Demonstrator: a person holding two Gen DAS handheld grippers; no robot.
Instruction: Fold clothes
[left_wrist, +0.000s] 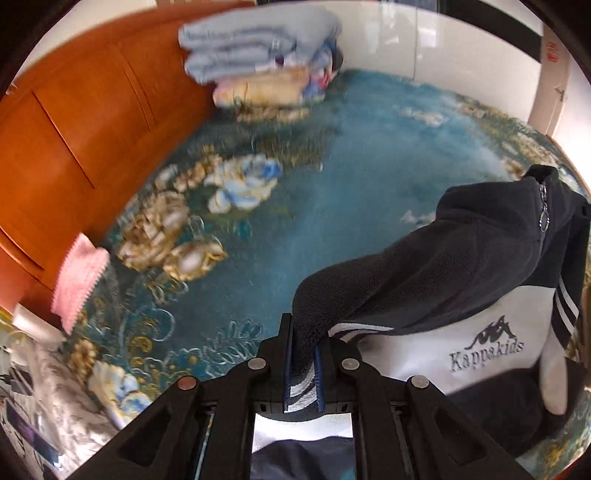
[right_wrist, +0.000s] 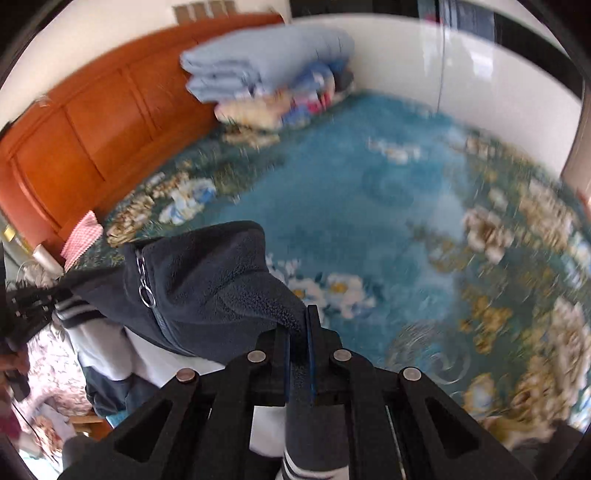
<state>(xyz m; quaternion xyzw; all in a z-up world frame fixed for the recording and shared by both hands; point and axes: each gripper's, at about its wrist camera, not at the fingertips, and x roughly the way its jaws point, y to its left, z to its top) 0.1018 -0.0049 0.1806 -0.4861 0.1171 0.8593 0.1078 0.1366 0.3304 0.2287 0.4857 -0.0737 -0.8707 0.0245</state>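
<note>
I am holding the navy-and-white zip-up fleece jacket (left_wrist: 480, 258) lifted above the teal floral bedspread (left_wrist: 332, 192), the left gripper (left_wrist: 303, 354) and right gripper (right_wrist: 298, 332) each pinching its dark fabric between closed jaws.

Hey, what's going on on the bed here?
A person is holding up a dark fleece jacket with both claws over a blue floral bedspread. The left claw and the right claw are each shut on a dark part of it, so it hangs between them, not yet folded. Folded blankets are stacked by the wooden headboard.
</note>
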